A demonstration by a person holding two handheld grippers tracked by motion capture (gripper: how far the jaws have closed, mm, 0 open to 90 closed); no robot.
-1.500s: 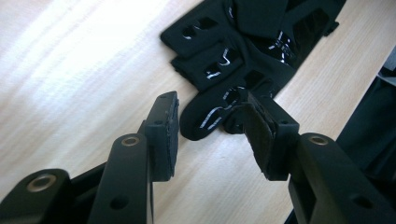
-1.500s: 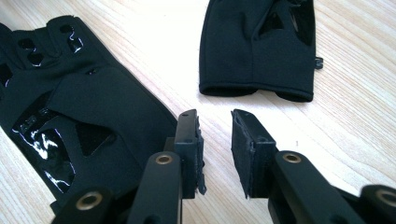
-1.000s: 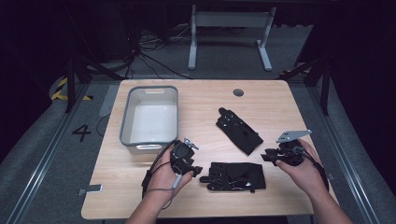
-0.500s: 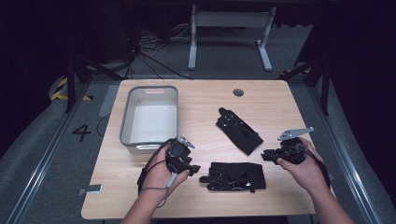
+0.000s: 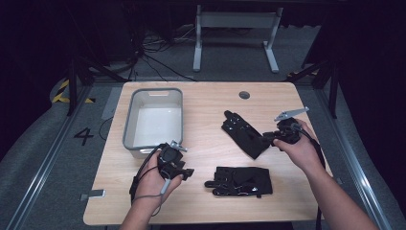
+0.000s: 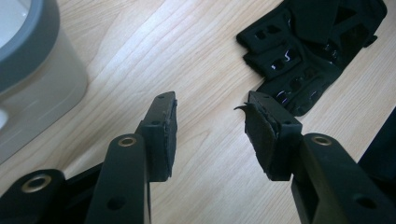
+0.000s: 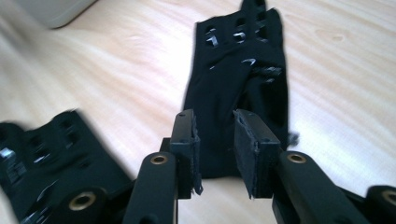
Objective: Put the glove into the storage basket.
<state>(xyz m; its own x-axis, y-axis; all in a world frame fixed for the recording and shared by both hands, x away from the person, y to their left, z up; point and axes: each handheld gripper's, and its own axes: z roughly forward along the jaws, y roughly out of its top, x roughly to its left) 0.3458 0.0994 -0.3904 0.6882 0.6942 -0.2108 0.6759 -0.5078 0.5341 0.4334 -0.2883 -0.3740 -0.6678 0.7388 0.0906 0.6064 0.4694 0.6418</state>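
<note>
Two black fingerless gloves lie on the wooden table. The far glove [image 5: 242, 134] [image 7: 238, 70] lies at an angle right of centre. My right gripper [image 5: 265, 139] [image 7: 215, 119] is at its cuff; the jaws have just been opening and stand apart, with the cuff's end lying between them unpressed. The near glove [image 5: 239, 181] [image 6: 313, 51] [image 7: 42, 158] lies flat by the front edge. My left gripper [image 5: 189, 171] [image 6: 210, 105] hovers just left of it, open, with bare wood between the pads.
A grey plastic bin [image 5: 129, 129] [image 6: 28, 46] stands empty at the table's left, just behind my left hand. A round cable hole [image 5: 244, 95] sits near the far edge. Bare wood lies between the bin and the gloves.
My right hand moved away from the front edge and leftward to the far glove's cuff. The left hand shifted slightly leftward. Both gloves lie where they were.
</note>
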